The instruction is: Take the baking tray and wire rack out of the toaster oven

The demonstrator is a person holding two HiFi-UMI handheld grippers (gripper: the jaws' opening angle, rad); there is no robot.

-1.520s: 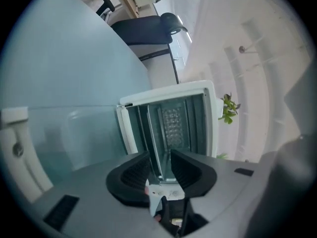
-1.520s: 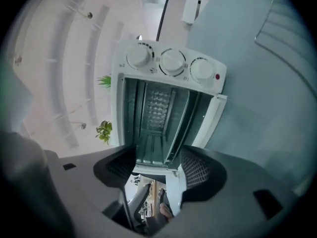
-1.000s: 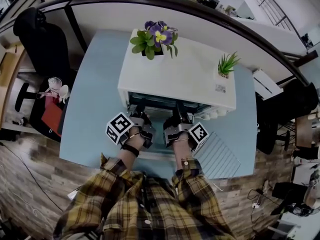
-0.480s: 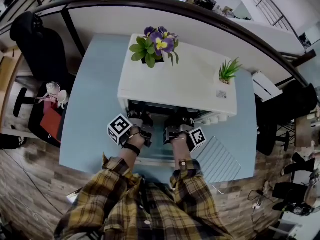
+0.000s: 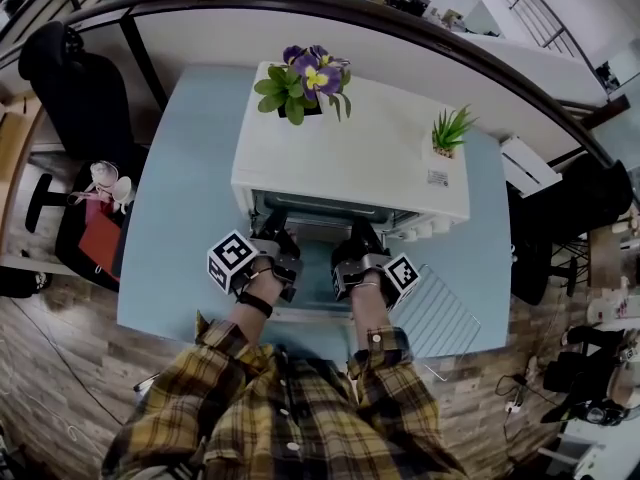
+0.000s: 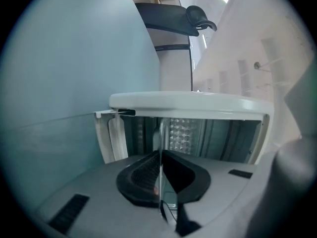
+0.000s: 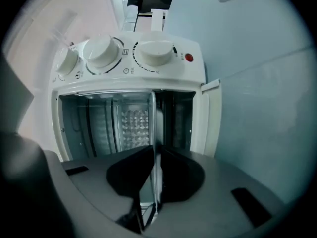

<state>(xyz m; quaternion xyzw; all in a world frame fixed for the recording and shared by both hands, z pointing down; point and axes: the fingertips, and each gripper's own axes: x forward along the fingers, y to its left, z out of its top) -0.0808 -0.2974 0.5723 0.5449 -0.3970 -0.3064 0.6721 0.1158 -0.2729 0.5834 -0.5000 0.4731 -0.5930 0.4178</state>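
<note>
The white toaster oven stands on the light blue table with its door folded down. Both grippers reach into its mouth. A thin metal edge of the baking tray runs between the pads of my left gripper, whose jaws are closing on it. My right gripper is closing on the same tray edge. In the head view the left gripper and right gripper sit side by side at the opening. The wire rack lies on the table to the right of the door.
A pot of purple flowers and a small green plant stand on the oven's top. The oven's knobs are on its right side. A black chair stands left of the table.
Both grippers stay at the oven's mouth and have sunk a little. The head view has shifted slightly.
</note>
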